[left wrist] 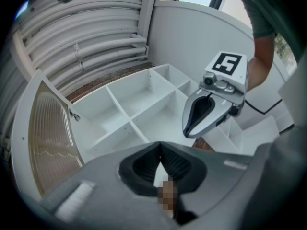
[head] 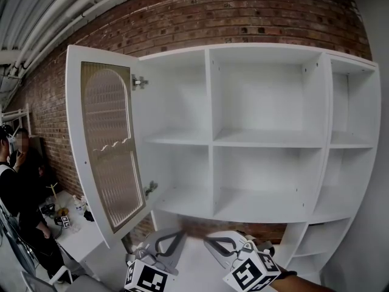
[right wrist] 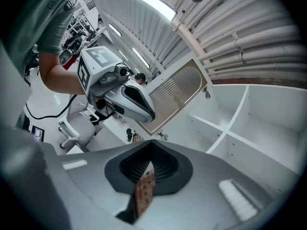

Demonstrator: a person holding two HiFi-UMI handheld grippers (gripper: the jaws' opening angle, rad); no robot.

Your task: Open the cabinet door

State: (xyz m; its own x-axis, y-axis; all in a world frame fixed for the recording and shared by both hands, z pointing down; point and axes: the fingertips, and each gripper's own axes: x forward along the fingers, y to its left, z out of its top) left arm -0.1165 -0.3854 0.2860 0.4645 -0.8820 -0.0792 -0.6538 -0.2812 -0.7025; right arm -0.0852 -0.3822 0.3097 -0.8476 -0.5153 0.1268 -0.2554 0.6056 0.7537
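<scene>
The white cabinet (head: 211, 143) hangs on a brick wall, its shelves bare. Its left door (head: 109, 151), with a ribbed glass panel in an arched frame, stands swung wide open to the left on two hinges (head: 140, 82). The door also shows in the left gripper view (left wrist: 48, 138) and the right gripper view (right wrist: 175, 95). Both grippers hover low in front of the cabinet, apart from the door. My left gripper (head: 173, 239) is shut on nothing. My right gripper (head: 216, 245) beside it has its jaws together and holds nothing. Each shows in the other's view: the right gripper (left wrist: 192, 128), the left gripper (right wrist: 149, 115).
A white table (head: 82, 236) with small items stands below the open door at the left. A person (head: 15, 187) sits beside it, near a chair (right wrist: 72, 131). Pipes (head: 55, 11) run along the ceiling. More low shelves (head: 310, 248) sit at the lower right.
</scene>
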